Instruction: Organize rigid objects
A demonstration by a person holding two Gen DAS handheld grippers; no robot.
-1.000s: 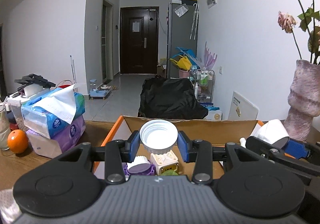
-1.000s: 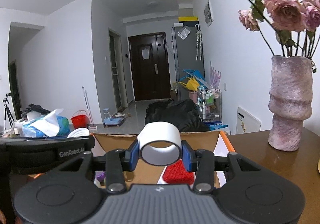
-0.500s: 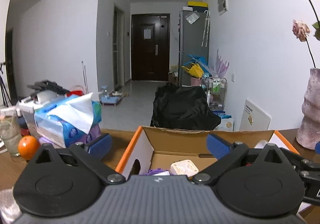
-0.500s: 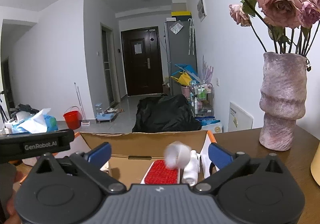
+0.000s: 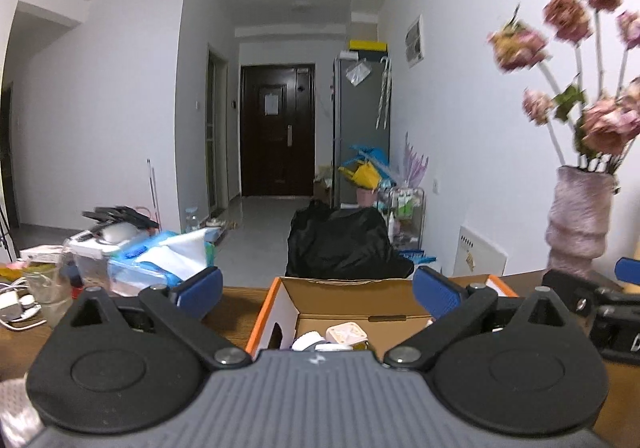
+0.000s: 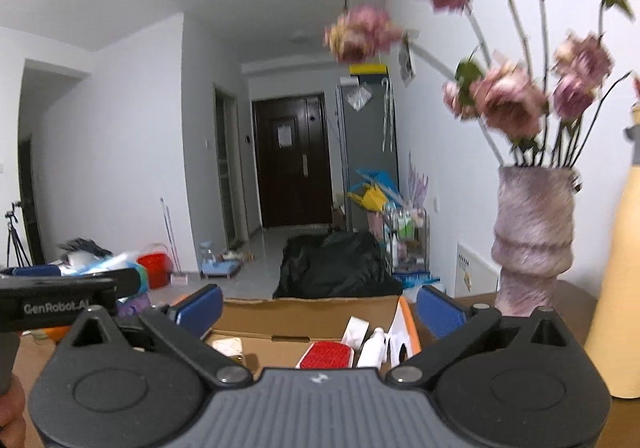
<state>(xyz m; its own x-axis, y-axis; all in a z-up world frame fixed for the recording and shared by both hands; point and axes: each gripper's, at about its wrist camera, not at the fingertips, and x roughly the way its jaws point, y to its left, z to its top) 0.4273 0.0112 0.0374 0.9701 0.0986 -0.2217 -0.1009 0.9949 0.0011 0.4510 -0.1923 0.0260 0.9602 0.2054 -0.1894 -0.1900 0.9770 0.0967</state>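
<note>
Both the left gripper (image 5: 316,290) and right gripper (image 6: 320,304) have fingers spread wide, nothing between them. Sorted items lie in the cardboard box (image 5: 352,304) on the tabletop (image 5: 236,302). Judged: release step complete; next, fetch remaining objects.

**Colours on the table**

Cardboard box (image 5: 276,308): brown inside, white outer wall, orange edges. Red-topped white block (image 6: 327,354) and white bottle (image 6: 372,346) in it. Vase (image 6: 534,240): mottled mauve, ridged; flowers (image 6: 508,100) dusty pink. Yellow bottle (image 6: 622,268). Gripper pads (image 5: 200,288) blue, bodies black and ribbed grey. Tissue pack (image 5: 148,268) blue-white.
</note>
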